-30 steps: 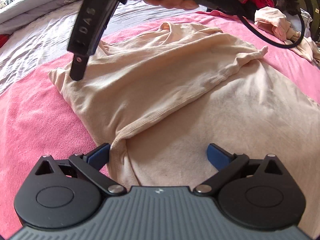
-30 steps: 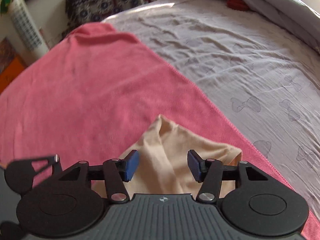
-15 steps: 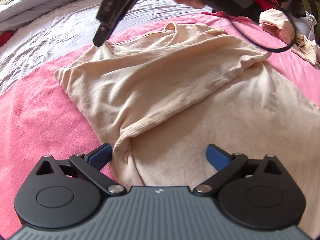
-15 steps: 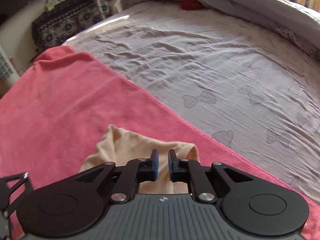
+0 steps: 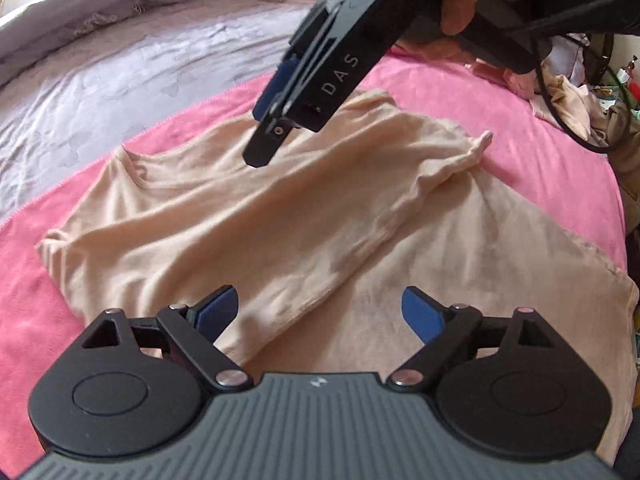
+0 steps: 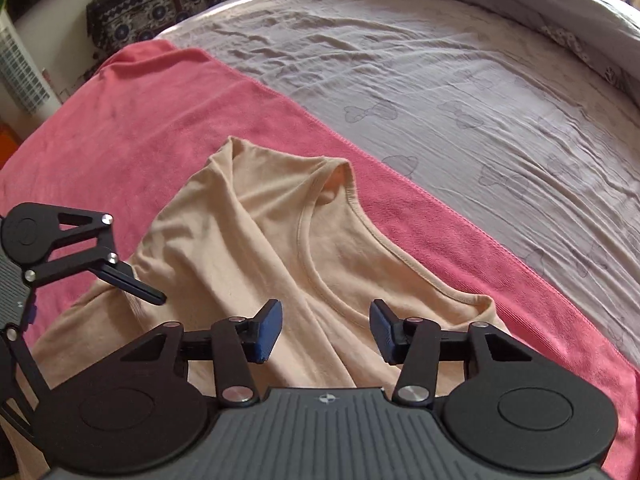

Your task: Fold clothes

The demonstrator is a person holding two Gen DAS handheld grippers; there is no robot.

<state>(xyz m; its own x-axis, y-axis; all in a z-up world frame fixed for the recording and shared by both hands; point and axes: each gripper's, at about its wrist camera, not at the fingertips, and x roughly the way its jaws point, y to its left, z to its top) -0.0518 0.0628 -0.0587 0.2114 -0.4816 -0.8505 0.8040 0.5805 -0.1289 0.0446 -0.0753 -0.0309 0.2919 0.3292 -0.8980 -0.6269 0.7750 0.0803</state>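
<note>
A beige shirt (image 5: 248,224) lies on a pink towel (image 5: 32,320), one side folded over its body. Its neckline (image 6: 332,248) shows in the right wrist view. My left gripper (image 5: 320,300) hovers over the folded edge, its jaws wide and closing slightly, nothing pressed between the pads. My right gripper (image 6: 325,316) hangs above the neckline, jaws opening and clear of the cloth. In the left wrist view the right gripper (image 5: 268,128) points down over the shirt's far half, held by a hand (image 5: 460,0). One finger (image 6: 136,286) of the left gripper shows at the left.
The towel covers a bed with a grey patterned sheet (image 6: 480,100). More beige clothes (image 5: 568,96) lie heaped at the towel's far right, with a black cable (image 5: 560,116) across them. A patterned box (image 6: 160,12) and a white appliance (image 6: 20,72) stand beyond the bed.
The right gripper's pads came almost together at the shirt's corner, then parted as it drew back over the neckline. The left gripper pulled back, so more of the shirt shows.
</note>
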